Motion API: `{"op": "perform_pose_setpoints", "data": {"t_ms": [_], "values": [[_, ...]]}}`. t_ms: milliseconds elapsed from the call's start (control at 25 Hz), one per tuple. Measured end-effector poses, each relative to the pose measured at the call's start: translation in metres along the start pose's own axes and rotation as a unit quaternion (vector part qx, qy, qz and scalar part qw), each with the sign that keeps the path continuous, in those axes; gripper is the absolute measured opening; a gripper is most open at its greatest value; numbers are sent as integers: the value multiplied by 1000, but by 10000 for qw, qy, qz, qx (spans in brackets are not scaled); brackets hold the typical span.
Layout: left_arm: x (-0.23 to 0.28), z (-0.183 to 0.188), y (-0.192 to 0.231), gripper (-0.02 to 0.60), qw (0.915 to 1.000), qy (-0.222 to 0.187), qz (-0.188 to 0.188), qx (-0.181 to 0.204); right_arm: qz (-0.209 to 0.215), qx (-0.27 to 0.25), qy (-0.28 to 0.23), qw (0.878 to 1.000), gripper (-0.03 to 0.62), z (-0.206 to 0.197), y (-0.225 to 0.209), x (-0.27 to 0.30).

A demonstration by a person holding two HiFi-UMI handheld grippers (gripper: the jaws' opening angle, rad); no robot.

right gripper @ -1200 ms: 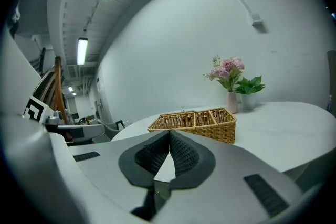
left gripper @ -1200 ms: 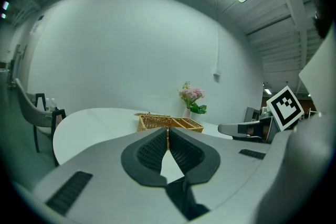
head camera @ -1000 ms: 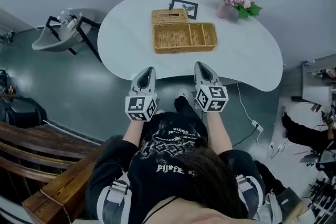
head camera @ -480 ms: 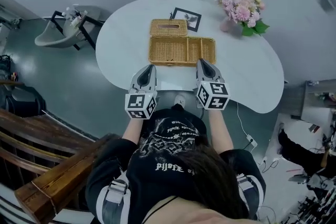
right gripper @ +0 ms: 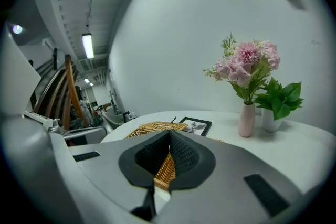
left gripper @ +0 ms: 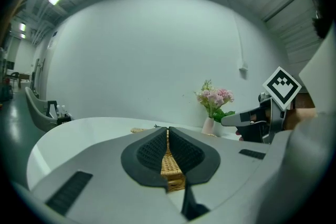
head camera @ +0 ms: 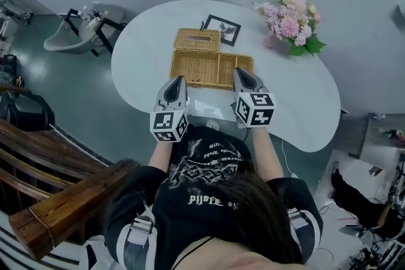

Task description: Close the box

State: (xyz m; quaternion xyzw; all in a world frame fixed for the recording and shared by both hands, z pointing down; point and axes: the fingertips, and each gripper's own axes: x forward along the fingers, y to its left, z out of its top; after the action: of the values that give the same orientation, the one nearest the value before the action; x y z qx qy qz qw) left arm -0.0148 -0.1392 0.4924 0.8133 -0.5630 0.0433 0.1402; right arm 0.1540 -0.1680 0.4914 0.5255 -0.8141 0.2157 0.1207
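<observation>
An open wicker box (head camera: 212, 69) lies on the white table (head camera: 304, 104), its flat lid (head camera: 197, 40) folded back on the far side. In the head view my left gripper (head camera: 178, 79) hovers at the box's near left corner and my right gripper (head camera: 239, 72) at its near right corner. Both are shut with nothing held. The left gripper view shows wicker (left gripper: 170, 168) through the slit below the closed left gripper (left gripper: 168, 131). In the right gripper view the lid (right gripper: 157, 127) lies just beyond the closed right gripper (right gripper: 169, 136).
A black picture frame (head camera: 222, 30) lies behind the lid. A vase of pink flowers (head camera: 291, 19) and a small green plant (right gripper: 281, 99) stand at the table's far right. A grey chair (head camera: 76, 28) stands left of the table, a wooden railing (head camera: 57, 199) behind me.
Both grippers have moved forward from in front of the table edge to the box's near side. The box now fills the gaps below the jaws. Both stay shut.
</observation>
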Motion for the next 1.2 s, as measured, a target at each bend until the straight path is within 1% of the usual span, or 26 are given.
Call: {"op": "perform_pose_setpoints", "data": {"t_ms": [200, 400, 560, 960, 1080, 1200], "values": [[9, 5, 7, 29, 9999, -12, 128, -22, 169, 178, 6, 9997, 25, 11, -1, 15], [16, 19, 23, 31, 9999, 0, 108, 90, 189, 260, 65, 9995, 25, 22, 7, 35], [25, 24, 45, 30, 9998, 89, 127, 91, 117, 419, 97, 9990, 25, 31, 15, 54], [45, 36, 87, 31, 9998, 158, -94, 12, -225, 620, 345, 9972, 26, 44, 22, 100], [51, 35, 97, 31, 9997, 198, -106, -31, -240, 605, 400, 9971, 54, 49, 25, 115], [58, 36, 105, 31, 9996, 222, -142, -44, -230, 601, 455, 9969, 57, 56, 26, 129]]}}
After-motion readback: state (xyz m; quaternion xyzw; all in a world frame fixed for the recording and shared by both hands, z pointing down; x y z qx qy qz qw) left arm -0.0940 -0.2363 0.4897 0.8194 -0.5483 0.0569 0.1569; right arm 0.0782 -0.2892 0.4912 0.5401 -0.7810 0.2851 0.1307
